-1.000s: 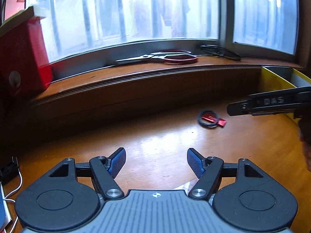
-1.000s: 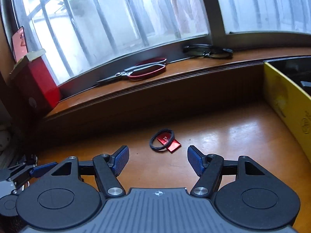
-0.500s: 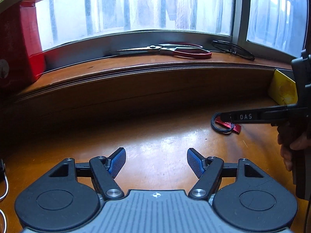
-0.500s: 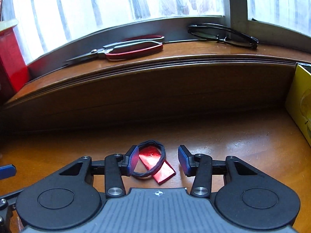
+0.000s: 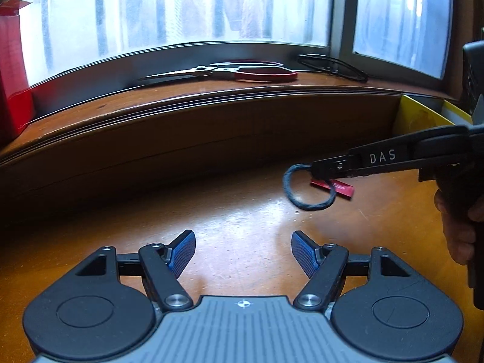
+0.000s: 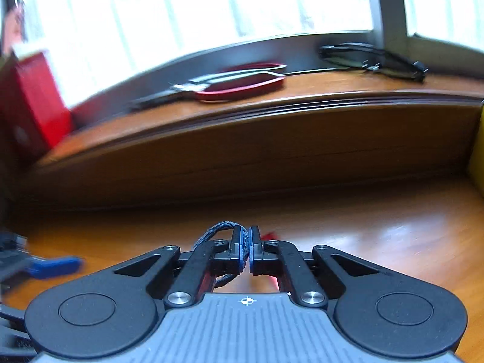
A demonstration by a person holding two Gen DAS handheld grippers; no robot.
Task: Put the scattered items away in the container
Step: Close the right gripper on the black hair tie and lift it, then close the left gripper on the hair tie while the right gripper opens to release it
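Note:
My right gripper [image 6: 245, 248] is shut on a black hair tie [image 6: 216, 233] with a red tag. In the left wrist view the right gripper [image 5: 317, 168] reaches in from the right and holds the hair tie [image 5: 305, 204] just above the wooden table, its red tag [image 5: 340, 187] hanging behind it. My left gripper [image 5: 243, 251] is open and empty, low over the table in front of the hair tie. A yellow container [image 5: 420, 115] stands at the far right, its edge also in the right wrist view [image 6: 478, 163].
Red-handled scissors [image 5: 242, 71] and black glasses [image 5: 332, 66] lie on the raised wooden sill under the window. A red box [image 5: 12, 90] stands on the sill at the left. The sill's dark front wall bounds the table at the back.
My right gripper closed on the hair tie and lifted it off the table with its red tag. The left gripper stayed open and shifted only slightly.

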